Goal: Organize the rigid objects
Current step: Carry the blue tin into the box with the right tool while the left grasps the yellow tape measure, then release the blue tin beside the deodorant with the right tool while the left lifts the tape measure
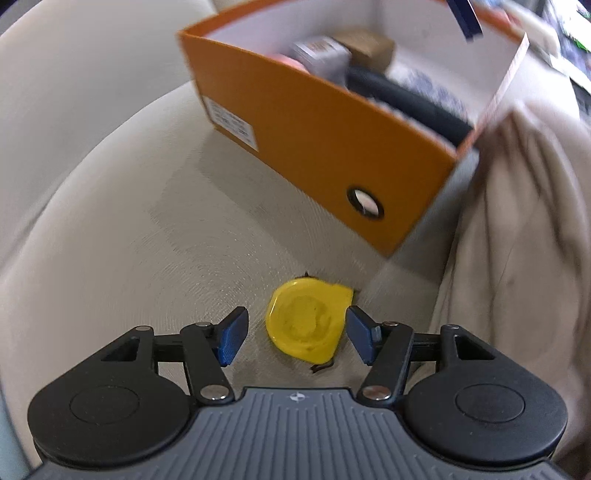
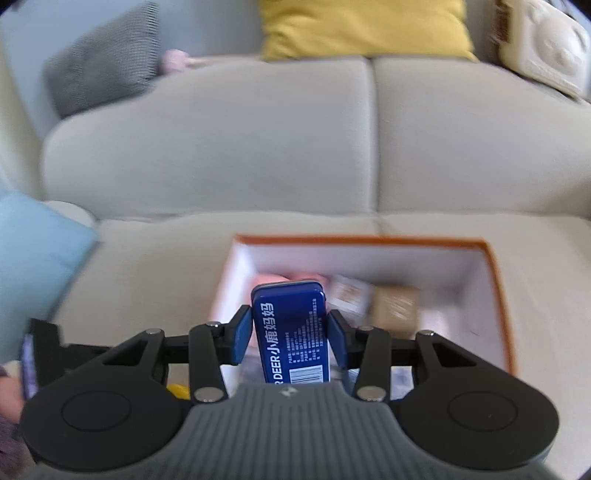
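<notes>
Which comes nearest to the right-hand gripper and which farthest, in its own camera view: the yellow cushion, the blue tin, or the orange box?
1. Blue tin: clamped between the right gripper fingers.
2. Orange box: open, just beyond and below on the sofa seat.
3. Yellow cushion: farthest, at the sofa back, top centre.

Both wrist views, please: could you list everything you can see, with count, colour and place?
box: one, orange outside, white inside, on the sofa seat, open top
blue tin: one, white lettering, held over the box
yellow object: one, lying on the seat before the box, between the open left fingers
box contents: several, blurred; a brown carton, something black, something pink
sofa: one, beige
cushions: yellow, grey checked, cream, along the backrest
light blue cloth: one, left edge
beige fabric: one, beside the box
left gripper: open
right gripper: shut on the tin
</notes>
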Demonstrator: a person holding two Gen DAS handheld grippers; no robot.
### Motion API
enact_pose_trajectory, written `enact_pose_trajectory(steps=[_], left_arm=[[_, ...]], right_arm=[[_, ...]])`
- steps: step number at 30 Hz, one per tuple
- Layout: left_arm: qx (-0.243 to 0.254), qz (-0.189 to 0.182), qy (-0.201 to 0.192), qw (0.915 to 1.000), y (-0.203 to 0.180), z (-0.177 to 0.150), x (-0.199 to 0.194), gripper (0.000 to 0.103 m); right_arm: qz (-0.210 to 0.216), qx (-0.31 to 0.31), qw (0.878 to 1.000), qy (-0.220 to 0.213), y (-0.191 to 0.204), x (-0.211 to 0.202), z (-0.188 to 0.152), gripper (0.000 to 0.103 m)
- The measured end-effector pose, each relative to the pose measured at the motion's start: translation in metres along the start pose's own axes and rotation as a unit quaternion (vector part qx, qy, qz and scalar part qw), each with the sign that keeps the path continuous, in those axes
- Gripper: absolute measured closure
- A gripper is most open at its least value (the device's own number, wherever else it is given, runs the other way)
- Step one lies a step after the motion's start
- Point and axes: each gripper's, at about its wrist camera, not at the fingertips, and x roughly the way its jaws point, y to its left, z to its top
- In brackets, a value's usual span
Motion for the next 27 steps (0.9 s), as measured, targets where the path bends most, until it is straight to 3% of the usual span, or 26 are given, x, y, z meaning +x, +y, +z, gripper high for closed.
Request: enact_pose_trajectory(steps=[4, 7, 10, 27], left_arm=[[0.029, 0.001, 0.011, 0.9995, -0.005, -0.002, 0.008, 0.034], [0.032, -0.007, 0.019, 0.9993, -0.007, -0.001, 0.017, 0.042], [0.032, -0.003, 0.018, 0.9993, -0.009, -0.003, 0.019, 0.043], [-0.103, -0.005, -0.018, 0.9945, 0.019, -0.004, 0.002, 0.043]], right_arm=[[-0.033, 0.022, 0.999, 0.035, -0.029, 0.02, -0.008, 0.058], [-0.071, 0.012, 0.995, 0.062, -0.044, 0.036, -0.012, 0.058], [-0.091, 0.013, 0.991, 0.096, -0.06, 0.056, -0.016, 0.058], [-0.165, -0.016, 0.966, 0.198, -0.085, 0.141, -0.037, 0.057]])
